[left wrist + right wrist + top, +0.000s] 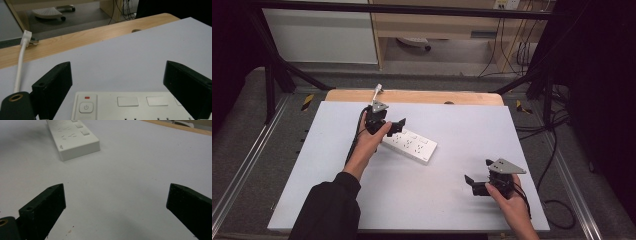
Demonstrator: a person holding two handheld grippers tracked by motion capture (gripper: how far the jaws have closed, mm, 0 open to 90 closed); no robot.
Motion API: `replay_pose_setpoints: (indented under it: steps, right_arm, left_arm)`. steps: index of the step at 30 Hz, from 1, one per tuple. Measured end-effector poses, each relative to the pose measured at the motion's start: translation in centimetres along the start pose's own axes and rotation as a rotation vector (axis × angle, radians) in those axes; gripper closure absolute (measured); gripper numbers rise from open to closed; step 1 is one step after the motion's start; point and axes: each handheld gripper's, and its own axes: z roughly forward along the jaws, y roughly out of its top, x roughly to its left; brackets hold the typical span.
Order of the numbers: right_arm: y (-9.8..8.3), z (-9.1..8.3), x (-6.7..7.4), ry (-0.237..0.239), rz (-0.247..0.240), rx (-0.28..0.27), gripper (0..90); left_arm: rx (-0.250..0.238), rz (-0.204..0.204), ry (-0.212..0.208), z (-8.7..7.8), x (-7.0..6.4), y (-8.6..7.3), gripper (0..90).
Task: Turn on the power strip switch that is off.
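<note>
A white power strip [409, 144] lies at a slant on the white board [452, 125], and its cord runs back to a white plug [377, 89] on the wooden table edge. My left gripper [391, 125] hovers open over the strip's switch end. In the left gripper view the power button [86, 107] and a red light sit between the wide-spread jaws, and the plug [26, 37] lies far left. My right gripper [474, 184] is open near the board's front right, apart from the strip. The strip's far end [75, 138] appears ahead of it at upper left.
The wooden tabletop [414, 96] sticks out behind the board. Black frame bars [277, 65] stand at left and right. Cables [557, 150] trail on the floor to the right. A cabinet [319, 35] and a desk stand beyond.
</note>
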Motion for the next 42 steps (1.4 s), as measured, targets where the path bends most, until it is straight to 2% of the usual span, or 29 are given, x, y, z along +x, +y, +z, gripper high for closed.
replay_pose_setpoints:
  steps: [6, 10, 18, 24, 42]
  right_arm:
    - [0.0, 0.0, 0.1, 0.001, -0.002, 0.002, 2.9]
    - [0.0, 0.0, 0.1, 0.003, -0.004, 0.001, 2.9]
    - [0.0, 0.0, 0.0, 0.002, 0.0, -0.001, 2.9]
    - [0.0, 0.0, 0.1, 0.004, 0.0, 0.0, 2.9]
    - [0.1, 0.0, 0.1, 0.001, -0.002, -0.002, 2.9]
  left_arm:
    - [-0.04, 0.0, -0.022, -0.4, 0.1, 0.3, 7.6]
    - [-0.063, 0.026, 0.001, -0.7, 0.1, 0.5, 7.6]
    - [-0.099, 0.0, -0.012, -1.6, 0.5, 0.9, 7.9]
    - [-0.134, -0.009, -0.008, -2.9, 1.2, 1.3, 7.9]
    - [-0.161, -0.014, -0.003, -8.0, 3.3, 1.9, 7.2]
